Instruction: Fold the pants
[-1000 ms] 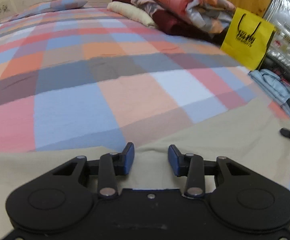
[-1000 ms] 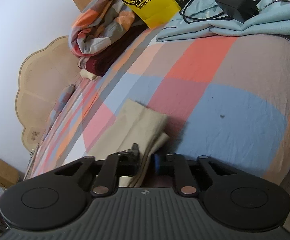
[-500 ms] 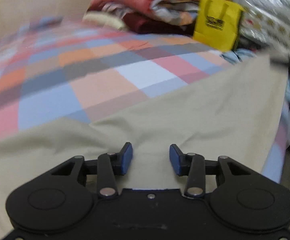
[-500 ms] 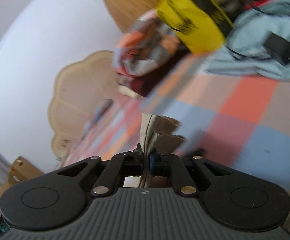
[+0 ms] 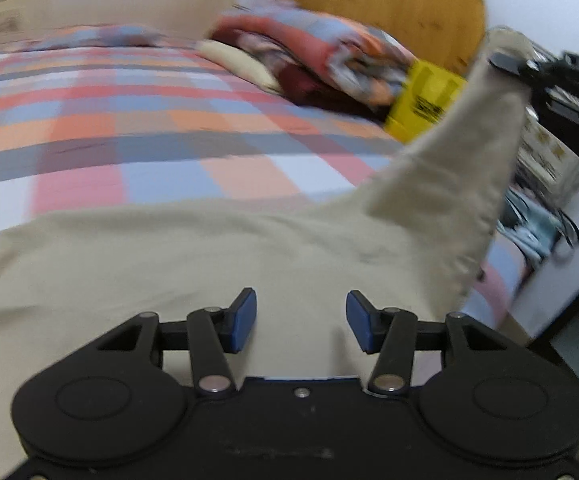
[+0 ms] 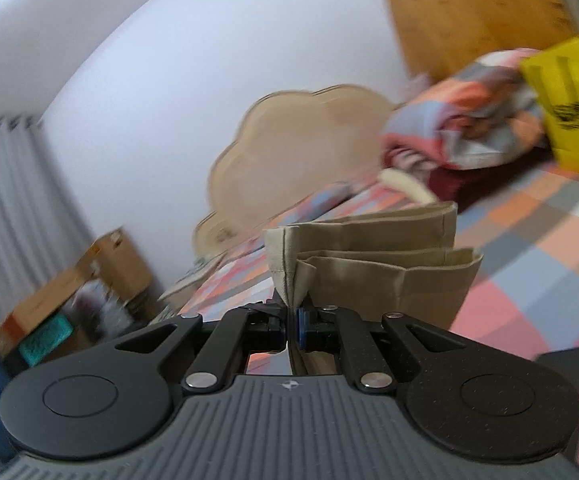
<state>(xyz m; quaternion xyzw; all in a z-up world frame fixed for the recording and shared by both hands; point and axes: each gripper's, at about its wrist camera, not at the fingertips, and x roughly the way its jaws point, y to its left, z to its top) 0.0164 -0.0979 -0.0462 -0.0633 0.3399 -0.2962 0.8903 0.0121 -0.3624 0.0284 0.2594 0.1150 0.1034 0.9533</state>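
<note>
Lifting pant cuffs (image 6: pixel 373 248) clenched in my right gripper (image 6: pixel 292 326), up from bed (image 5: pixel 169 140) toward frame's upper right a second ago. Rest of pants (image 5: pixel 177 256) flat at lower centre under my released left gripper (image 5: pixel 300 318). Fold-over likely starting.

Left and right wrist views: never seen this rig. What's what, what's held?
No robot here: a person holds a two-finger gripper in each hand, each with a fisheye camera looking along its fingers. In the left wrist picture the left gripper is open above beige pants spread on a checked bed. At the right of that picture the right gripper lifts the leg ends. The right wrist picture shows the same gripper shut on the pants near their hems. Behind lie folded blankets and a yellow bag.
</note>
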